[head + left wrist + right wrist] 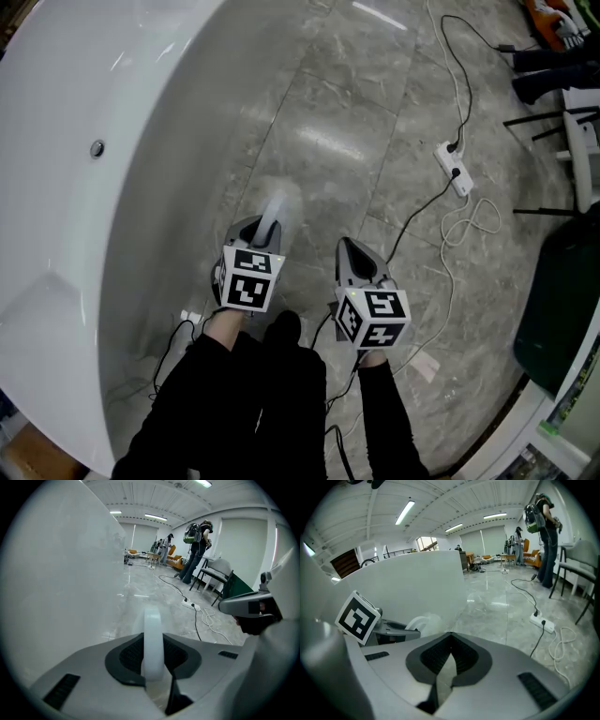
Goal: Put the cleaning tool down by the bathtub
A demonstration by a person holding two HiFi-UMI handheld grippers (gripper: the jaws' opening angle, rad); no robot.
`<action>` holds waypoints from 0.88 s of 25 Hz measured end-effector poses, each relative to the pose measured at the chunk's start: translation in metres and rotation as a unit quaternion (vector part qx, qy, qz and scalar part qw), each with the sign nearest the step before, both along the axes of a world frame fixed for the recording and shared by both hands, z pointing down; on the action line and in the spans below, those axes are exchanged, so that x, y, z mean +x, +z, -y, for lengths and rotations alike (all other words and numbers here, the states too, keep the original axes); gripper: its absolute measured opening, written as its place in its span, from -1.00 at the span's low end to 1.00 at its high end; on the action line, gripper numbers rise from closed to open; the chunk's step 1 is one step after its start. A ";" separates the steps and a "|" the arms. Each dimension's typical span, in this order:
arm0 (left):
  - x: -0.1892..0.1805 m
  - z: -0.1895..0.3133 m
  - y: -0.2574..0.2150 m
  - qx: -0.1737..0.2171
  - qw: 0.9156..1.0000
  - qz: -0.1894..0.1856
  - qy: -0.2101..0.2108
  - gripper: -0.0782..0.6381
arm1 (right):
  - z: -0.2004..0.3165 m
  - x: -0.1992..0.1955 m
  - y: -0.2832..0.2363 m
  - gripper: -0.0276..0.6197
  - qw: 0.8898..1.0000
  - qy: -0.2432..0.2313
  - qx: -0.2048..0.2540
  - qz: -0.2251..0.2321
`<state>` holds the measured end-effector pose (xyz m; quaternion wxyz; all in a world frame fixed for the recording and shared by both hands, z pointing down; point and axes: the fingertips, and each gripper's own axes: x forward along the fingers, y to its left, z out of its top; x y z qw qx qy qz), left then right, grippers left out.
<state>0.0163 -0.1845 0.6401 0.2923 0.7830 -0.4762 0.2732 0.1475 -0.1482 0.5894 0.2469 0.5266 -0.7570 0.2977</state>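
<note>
The cleaning tool (pixel 276 208) is a white handle with a pale, blurred head. It hangs over the grey stone floor, close beside the outer wall of the white bathtub (pixel 103 197). My left gripper (pixel 263 228) is shut on the tool's handle (pixel 152 625), which stands upright between the jaws. My right gripper (pixel 346 247) hovers just to the right of it, apart from the tool, shut with nothing in it (pixel 450 637). In the right gripper view the tool's white head (pixel 423 620) shows against the tub wall, beside the left gripper's marker cube (pixel 357 616).
A white power strip (pixel 454 170) and looping cables (pixel 469 221) lie on the floor to the right. Chair legs (pixel 553 122) and a dark green object (pixel 562 281) stand further right. Two people (pixel 197 550) stand far off down the room.
</note>
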 end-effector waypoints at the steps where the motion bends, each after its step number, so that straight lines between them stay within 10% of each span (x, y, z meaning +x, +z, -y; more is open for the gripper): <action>1: 0.000 0.002 0.006 -0.001 1.000 0.001 -0.001 -0.52 | 0.003 0.001 0.005 -0.91 1.000 -0.002 0.002 -0.001; 22: -0.019 0.038 0.127 0.015 0.999 0.027 -0.011 -0.52 | 0.042 0.011 0.104 -0.91 0.999 -0.026 0.033 0.001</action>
